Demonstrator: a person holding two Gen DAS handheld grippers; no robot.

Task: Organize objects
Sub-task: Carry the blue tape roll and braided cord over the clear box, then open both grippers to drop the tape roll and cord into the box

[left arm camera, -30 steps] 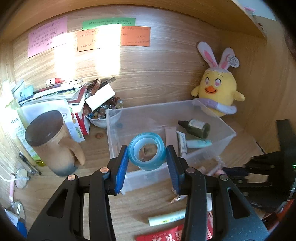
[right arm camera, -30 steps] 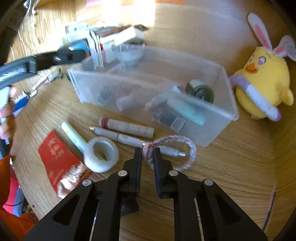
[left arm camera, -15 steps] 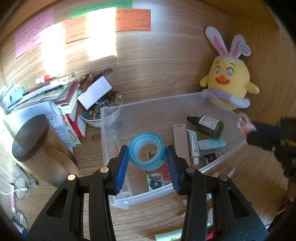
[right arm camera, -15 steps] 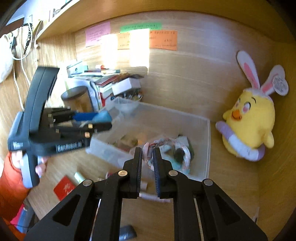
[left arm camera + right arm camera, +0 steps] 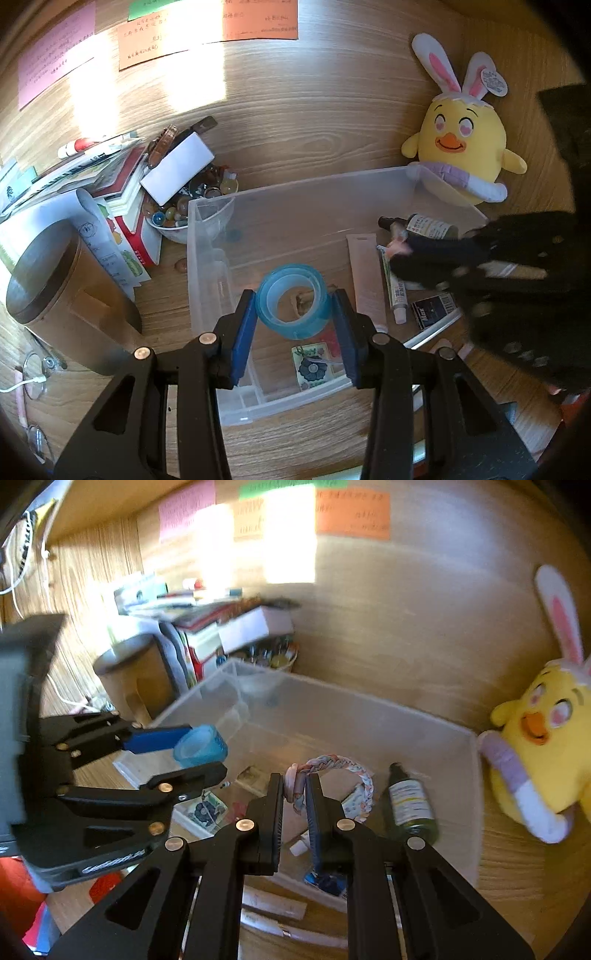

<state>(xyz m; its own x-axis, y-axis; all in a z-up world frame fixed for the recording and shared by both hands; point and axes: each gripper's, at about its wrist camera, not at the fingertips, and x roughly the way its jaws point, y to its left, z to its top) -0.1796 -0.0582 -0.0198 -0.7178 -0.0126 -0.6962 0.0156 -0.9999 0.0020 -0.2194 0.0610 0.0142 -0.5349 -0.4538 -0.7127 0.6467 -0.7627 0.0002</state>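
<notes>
Blue tape roll [image 5: 293, 305] is sitting clamped in the left tool [image 5: 293, 325] above the clear bin [image 5: 295, 181], while the right tool [image 5: 295, 794] is pinching a braided bracelet [image 5: 343, 768].

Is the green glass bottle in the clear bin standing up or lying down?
Lying down. The green glass bottle rests on its side on the floor of the clear bin, its dark cap toward the back wall.

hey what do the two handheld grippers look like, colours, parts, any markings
Both are matte black plastic with angular, cut-out linkage arms joined by copper-coloured rivets. The left gripper has bright blue pads on its fingers; in the right wrist view its grey-black body carries embossed lettering, too blurred to read. The right gripper has dark ribbed pads on its fingers. No cables show.
</notes>
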